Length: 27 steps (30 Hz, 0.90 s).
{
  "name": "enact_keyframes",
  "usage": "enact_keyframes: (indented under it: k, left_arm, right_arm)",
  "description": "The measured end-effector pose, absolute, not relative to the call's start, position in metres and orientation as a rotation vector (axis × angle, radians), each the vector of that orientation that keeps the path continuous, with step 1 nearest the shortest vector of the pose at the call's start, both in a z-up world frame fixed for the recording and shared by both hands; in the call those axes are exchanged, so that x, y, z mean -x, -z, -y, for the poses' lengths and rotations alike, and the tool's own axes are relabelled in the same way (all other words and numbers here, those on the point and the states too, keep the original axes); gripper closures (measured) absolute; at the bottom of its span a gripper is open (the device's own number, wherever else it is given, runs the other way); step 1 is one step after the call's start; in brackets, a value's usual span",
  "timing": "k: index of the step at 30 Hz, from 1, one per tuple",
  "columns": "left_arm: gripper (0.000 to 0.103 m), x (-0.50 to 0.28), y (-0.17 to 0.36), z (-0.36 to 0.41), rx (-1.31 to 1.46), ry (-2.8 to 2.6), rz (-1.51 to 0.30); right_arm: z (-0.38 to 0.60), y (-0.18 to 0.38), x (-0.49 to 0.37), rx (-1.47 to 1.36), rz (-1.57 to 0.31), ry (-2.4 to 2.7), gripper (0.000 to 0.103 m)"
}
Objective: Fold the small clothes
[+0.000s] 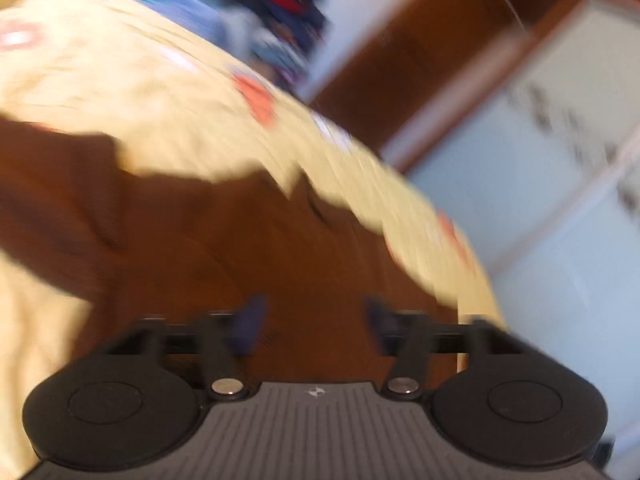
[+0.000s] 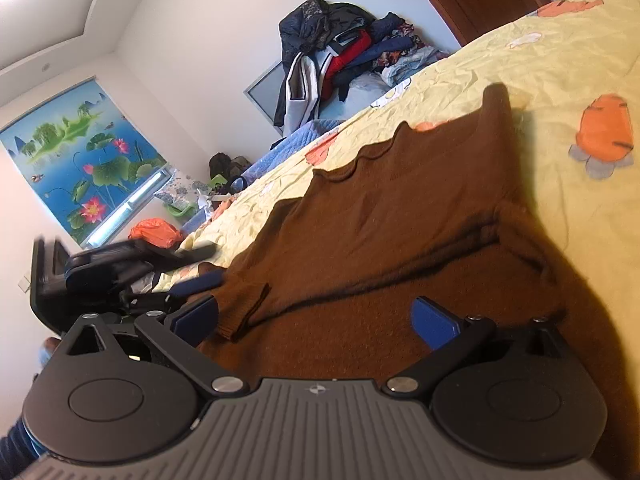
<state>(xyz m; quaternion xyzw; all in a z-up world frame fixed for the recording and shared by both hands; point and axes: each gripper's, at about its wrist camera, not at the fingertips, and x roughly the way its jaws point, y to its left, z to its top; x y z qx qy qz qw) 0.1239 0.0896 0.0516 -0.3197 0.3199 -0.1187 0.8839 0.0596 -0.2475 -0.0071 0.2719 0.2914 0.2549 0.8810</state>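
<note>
Right gripper [image 2: 314, 322]: blue pads spread wide, nothing between them, low over the near part of the brown sweater [image 2: 400, 220]. Left gripper [image 1: 316, 322]: also parted and empty in its own blurred view, fingers apart above the same brown cloth; seen from the right wrist at the far left [image 2: 192, 292], just beside the sweater's edge.

Sweater lying spread on the yellow bedsheet [image 2: 560, 64], wavy edge at the far side, one long crease across the middle, one part [image 2: 496, 120] reaching out over the sheet.

Probably the step of taking hold before a fold. Best to lower each pair of pads onto an edge or corner, pinch only the sweater and not the sheet beneath, lift both sides together, keep the knit taut. Thick soft knit, likely to sag and slip if pinched too shallow.

Behind the bed: a pile of clothes [image 2: 344, 52] against the wall.
</note>
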Motion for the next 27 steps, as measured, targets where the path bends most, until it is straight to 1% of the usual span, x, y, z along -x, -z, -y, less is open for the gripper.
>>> enact_keyframes:
  k: [2, 4, 7, 10, 11, 12, 13, 15, 16, 18, 21, 24, 27]
  left_arm:
    - [0.026, -0.119, -0.050, -0.105, 0.690, 0.187, -0.629]
    - [0.027, -0.120, -0.047, -0.106, 0.692, 0.188, -0.657]
    - [0.027, -0.122, -0.043, -0.080, 0.611, 0.288, -0.705]
    - [0.027, -0.131, -0.027, -0.050, 0.518, 0.303, -0.795]
    - [0.027, -0.128, -0.024, -0.048, 0.502, 0.308, -0.759]
    - [0.026, -0.127, -0.023, -0.047, 0.488, 0.318, -0.747]
    - [0.026, -0.126, -0.021, -0.048, 0.474, 0.334, -0.742]
    - [0.026, -0.125, -0.021, -0.055, 0.487, 0.361, -0.747]
    - [0.026, -0.124, -0.021, -0.060, 0.504, 0.362, -0.749]
    - [0.026, -0.114, -0.026, -0.073, 0.548, 0.340, -0.726]
    - [0.025, -0.087, -0.036, -0.109, 0.620, 0.250, -0.618]
    - [0.024, -0.061, -0.037, -0.174, 0.748, 0.041, -0.493]
    - [0.024, -0.040, -0.026, -0.253, 0.960, -0.200, -0.388]
  right_arm:
    - [0.252, -0.002, -0.068, -0.597, -0.595, -0.530, 0.000]
    - [0.256, -0.013, -0.086, -0.630, -0.583, -0.528, 0.000]
    - [0.256, -0.025, -0.129, -0.628, -0.590, -0.494, 0.000]
    - [0.260, -0.016, -0.178, -0.575, -0.674, -0.392, 0.001]
    - [0.264, -0.008, -0.192, -0.541, -0.720, -0.316, 0.004]
    - [0.270, -0.003, -0.196, -0.514, -0.685, -0.328, 0.006]
    - [0.277, 0.001, -0.199, -0.495, -0.671, -0.330, 0.011]
    - [0.290, 0.006, -0.203, -0.518, -0.655, -0.368, 0.015]
    - [0.294, 0.009, -0.203, -0.538, -0.647, -0.383, 0.015]
    - [0.291, 0.013, -0.201, -0.503, -0.620, -0.397, 0.015]
    - [0.275, 0.011, -0.200, -0.391, -0.613, -0.370, 0.013]
    - [0.270, 0.009, -0.200, -0.375, -0.609, -0.377, 0.008]
    - [0.274, 0.009, -0.200, -0.397, -0.606, -0.403, 0.004]
